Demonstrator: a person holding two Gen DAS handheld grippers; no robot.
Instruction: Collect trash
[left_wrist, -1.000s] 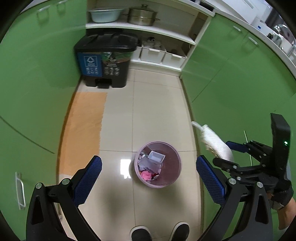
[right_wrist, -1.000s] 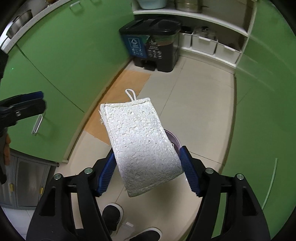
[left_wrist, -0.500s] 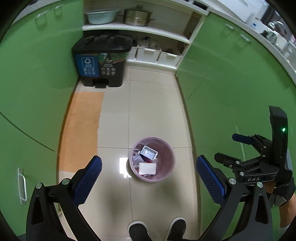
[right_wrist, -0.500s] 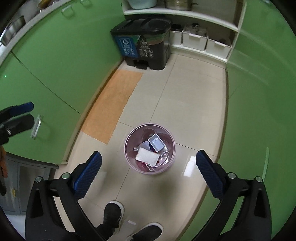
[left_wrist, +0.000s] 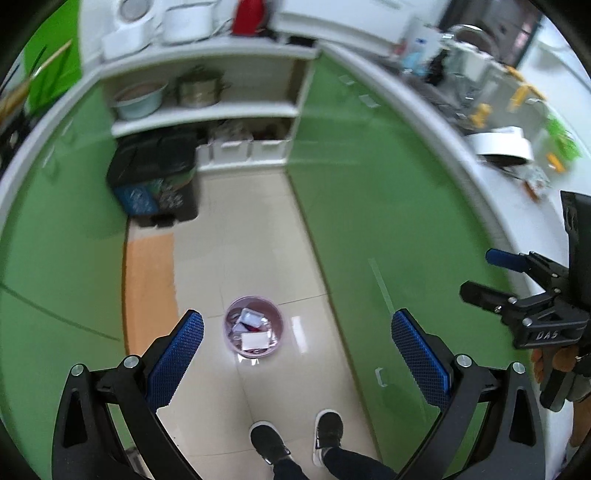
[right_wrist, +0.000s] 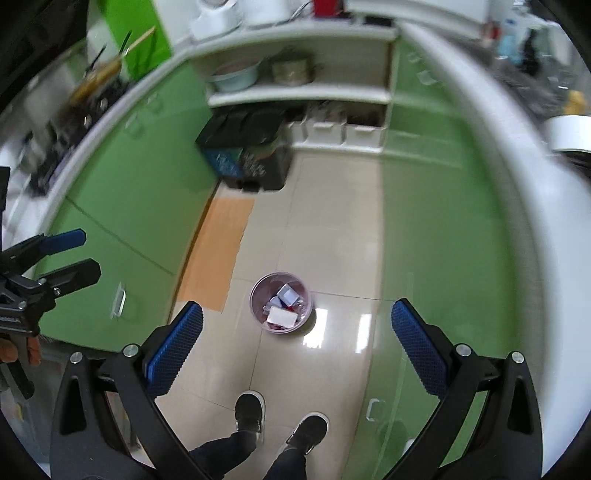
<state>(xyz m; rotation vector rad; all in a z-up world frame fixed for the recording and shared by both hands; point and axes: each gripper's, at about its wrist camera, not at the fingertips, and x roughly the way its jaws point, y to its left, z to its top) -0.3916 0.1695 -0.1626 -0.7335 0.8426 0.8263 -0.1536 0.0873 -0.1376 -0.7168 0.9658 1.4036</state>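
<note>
A small pink waste bin (left_wrist: 253, 326) stands on the tiled floor far below, and shows in the right wrist view too (right_wrist: 282, 307). It holds a white sponge (left_wrist: 255, 340) (right_wrist: 281, 316), a small box and other scraps. My left gripper (left_wrist: 297, 358) is open and empty, high above the floor. My right gripper (right_wrist: 297, 347) is open and empty at about the same height. The right gripper also shows at the right edge of the left wrist view (left_wrist: 491, 273). The left gripper also shows at the left edge of the right wrist view (right_wrist: 70, 254).
Green cabinets (left_wrist: 369, 206) line both sides of a narrow kitchen aisle. A black pedal bin (left_wrist: 155, 177) stands at the far end under white shelves with pots. A cluttered white counter (left_wrist: 509, 177) runs along the right. An orange mat (left_wrist: 149, 280) lies on the floor. The person's shoes (left_wrist: 295, 439) are below.
One second ago my right gripper held the white sponge; it opened and the sponge now lies in the pink bin. Both grippers have since risen, so the counters now show.
</note>
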